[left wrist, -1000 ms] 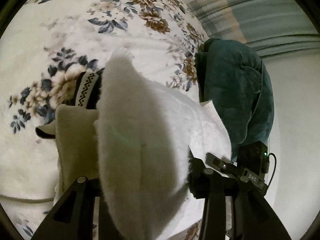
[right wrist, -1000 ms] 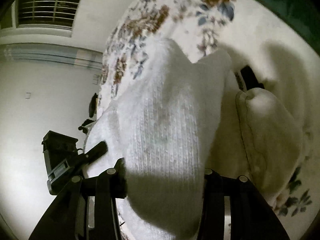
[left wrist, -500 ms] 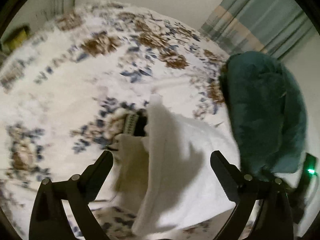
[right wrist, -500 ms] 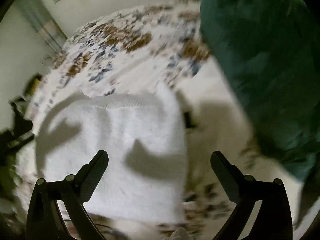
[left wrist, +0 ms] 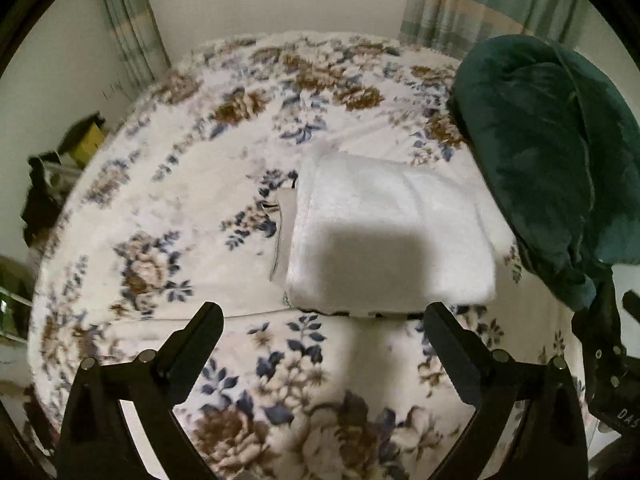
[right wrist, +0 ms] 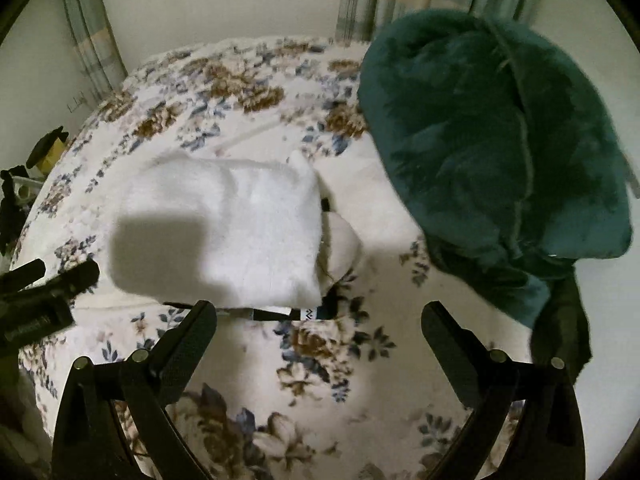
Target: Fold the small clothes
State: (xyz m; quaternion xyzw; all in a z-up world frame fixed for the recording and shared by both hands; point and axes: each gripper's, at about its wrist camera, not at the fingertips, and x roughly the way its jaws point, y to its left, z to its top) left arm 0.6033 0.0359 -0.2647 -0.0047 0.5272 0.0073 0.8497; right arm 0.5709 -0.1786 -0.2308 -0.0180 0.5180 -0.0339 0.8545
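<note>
A white fuzzy garment [left wrist: 384, 232] lies folded flat on the floral bedspread [left wrist: 208, 208], on top of a cream garment [left wrist: 285, 224] whose edge shows at its left. In the right wrist view the white garment [right wrist: 224, 232] sits at centre left, with the cream garment [right wrist: 344, 244] bulging out at its right and a black patterned band [right wrist: 308, 313] at its near edge. My left gripper [left wrist: 322, 320] is open and empty, held above the bed just short of the garment. My right gripper [right wrist: 318, 318] is open and empty too.
A dark teal plush blanket [left wrist: 552, 160] is heaped at the right of the bed, also large in the right wrist view [right wrist: 492, 136]. Curtains and a wall stand behind. The left gripper's body [right wrist: 36, 304] shows at the right view's left edge.
Both grippers were shut on the white garment and have let it go. They have opened and pulled back and up. The garment now lies flat and folded on the bed.
</note>
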